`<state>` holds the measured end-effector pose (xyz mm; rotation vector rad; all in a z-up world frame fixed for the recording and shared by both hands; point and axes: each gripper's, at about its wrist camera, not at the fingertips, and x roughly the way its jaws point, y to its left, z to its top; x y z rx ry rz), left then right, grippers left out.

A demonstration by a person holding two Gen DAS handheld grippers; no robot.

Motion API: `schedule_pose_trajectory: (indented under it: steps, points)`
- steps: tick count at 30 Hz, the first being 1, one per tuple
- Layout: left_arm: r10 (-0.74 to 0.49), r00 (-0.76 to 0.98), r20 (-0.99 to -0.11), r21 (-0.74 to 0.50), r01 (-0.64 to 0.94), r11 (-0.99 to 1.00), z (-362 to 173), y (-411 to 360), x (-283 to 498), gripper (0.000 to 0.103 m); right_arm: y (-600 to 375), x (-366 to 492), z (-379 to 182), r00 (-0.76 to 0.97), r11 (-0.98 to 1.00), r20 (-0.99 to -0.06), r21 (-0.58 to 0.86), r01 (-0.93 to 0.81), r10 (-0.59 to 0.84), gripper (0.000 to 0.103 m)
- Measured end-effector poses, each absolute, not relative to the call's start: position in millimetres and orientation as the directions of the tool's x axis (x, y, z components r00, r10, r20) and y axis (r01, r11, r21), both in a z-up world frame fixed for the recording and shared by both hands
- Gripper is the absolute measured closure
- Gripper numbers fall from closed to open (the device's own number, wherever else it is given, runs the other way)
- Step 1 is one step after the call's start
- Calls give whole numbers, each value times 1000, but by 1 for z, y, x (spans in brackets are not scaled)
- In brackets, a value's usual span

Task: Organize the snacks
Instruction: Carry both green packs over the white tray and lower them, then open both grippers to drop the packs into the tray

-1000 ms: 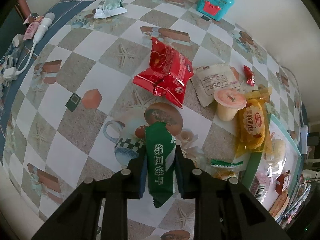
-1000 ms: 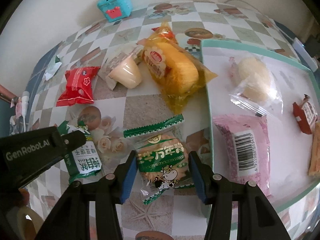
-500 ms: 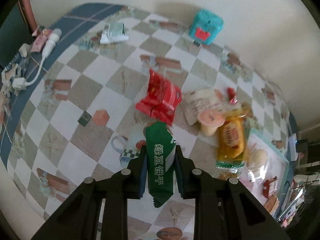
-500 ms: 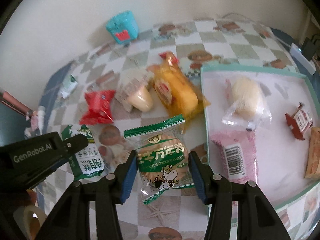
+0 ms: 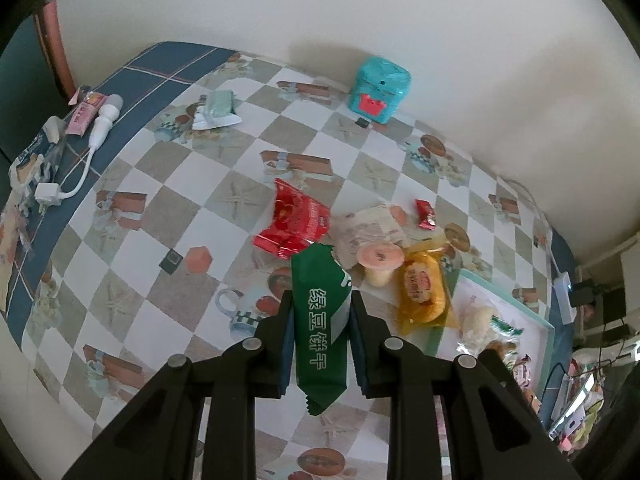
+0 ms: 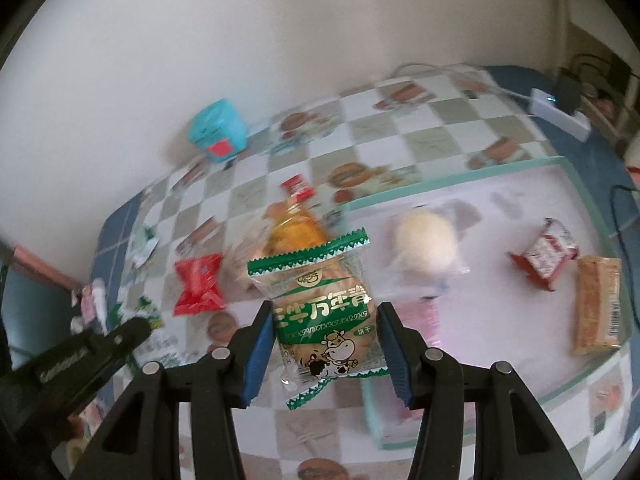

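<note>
Green foil of the mung-bean biscuit packet point(image 5: 320, 320) sits pinched across its middle by the left gripper point(image 5: 320, 344), low centre of frame, lifted above the checked tablecloth point(image 5: 192, 184). The right gripper point(image 6: 326, 352) clamps a clear cow-print biscuit packet point(image 6: 324, 312) at its sides, left of the teal-rimmed tray point(image 6: 460, 178). Both look light, crinkly, slippery and crushable; a mid-body hold suits them.

Snacks crowd the surface point(image 5: 224, 184) left of the tray point(image 6: 560, 164); a bun point(image 6: 426, 246), wafer point(image 6: 598, 306) and packet point(image 6: 546, 252) lie in it; a toy box point(image 5: 379, 90) sits behind, by the wall point(image 5: 360, 12).
</note>
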<state>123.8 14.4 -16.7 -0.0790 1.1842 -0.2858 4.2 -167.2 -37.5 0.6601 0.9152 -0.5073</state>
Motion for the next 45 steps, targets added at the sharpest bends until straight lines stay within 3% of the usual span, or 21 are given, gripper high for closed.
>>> schedule_pose_trajectory:
  steps: [9, 27, 39, 41, 45]
  points:
    - [-284, 316, -905, -188, 299, 935, -12, -30, 104, 77, -228, -25, -39, 432, 562, -874, 248, 789, -221, 49]
    - [-342, 231, -911, -147, 592, 793, -26, -163, 39, 77, -324, -99, -68, 307, 320, -909, 212, 923, -283, 49]
    - [-362, 193, -912, -153, 657, 738, -44, -189, 22, 77, -331, -106, -72, 280, 288, -918, 197, 937, -281, 49]
    - [-366, 196, -910, -153, 662, 733, -44, -190, 22, 75, -332, -105, -74, 274, 287, -922, 193, 938, -274, 49]
    - [-348, 210, -914, -139, 644, 753, -45, -186, 26, 49, -332, -104, -78, 242, 288, -934, 164, 944, -262, 48]
